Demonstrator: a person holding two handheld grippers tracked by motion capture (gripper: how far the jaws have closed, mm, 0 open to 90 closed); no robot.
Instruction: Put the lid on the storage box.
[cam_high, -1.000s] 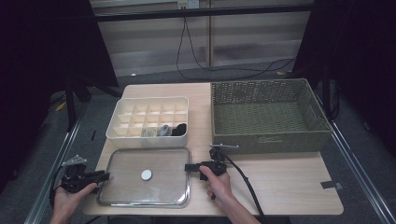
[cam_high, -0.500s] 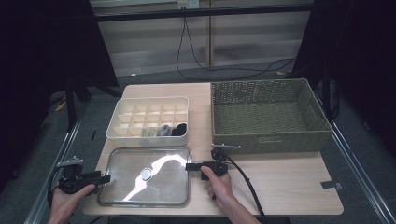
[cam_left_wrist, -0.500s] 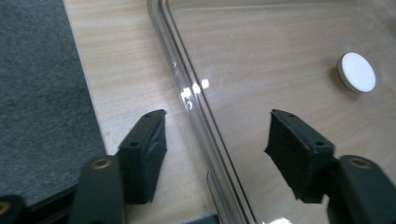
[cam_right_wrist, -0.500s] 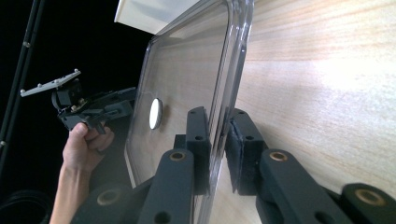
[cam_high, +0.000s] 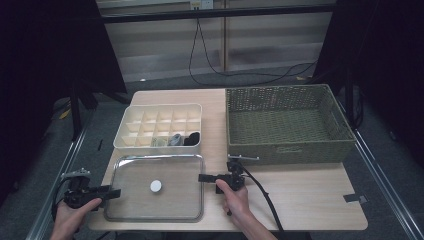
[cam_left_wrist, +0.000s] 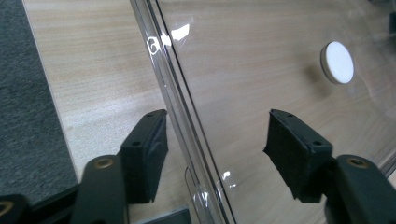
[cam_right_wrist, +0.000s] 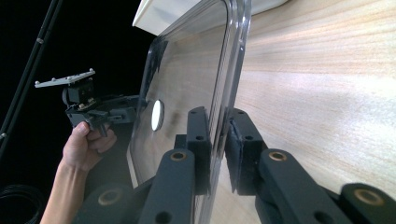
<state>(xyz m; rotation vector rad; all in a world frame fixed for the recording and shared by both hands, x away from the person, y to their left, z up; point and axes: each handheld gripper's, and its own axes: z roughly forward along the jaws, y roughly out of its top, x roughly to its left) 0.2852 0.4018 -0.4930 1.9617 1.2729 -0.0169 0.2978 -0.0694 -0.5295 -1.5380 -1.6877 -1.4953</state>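
A clear rectangular lid with a white knob lies on the wooden table in front of a cream divider box. My right gripper is shut on the lid's right rim, and its pads pinch the clear edge. At the lid's left edge sits my left gripper. Its jaws have just been closing but still stand open astride the rim, with neither pad touching it. The knob lies beyond them.
Dark and grey rolled items fill front compartments of the divider box. A green woven basket stands at the right rear. A small piece of tape lies near the table's right edge. Bare wood spreads to the right of my right hand.
Half a second ago a bright glare ran across the lid; it is gone now. Both hands and the lid have kept their places.
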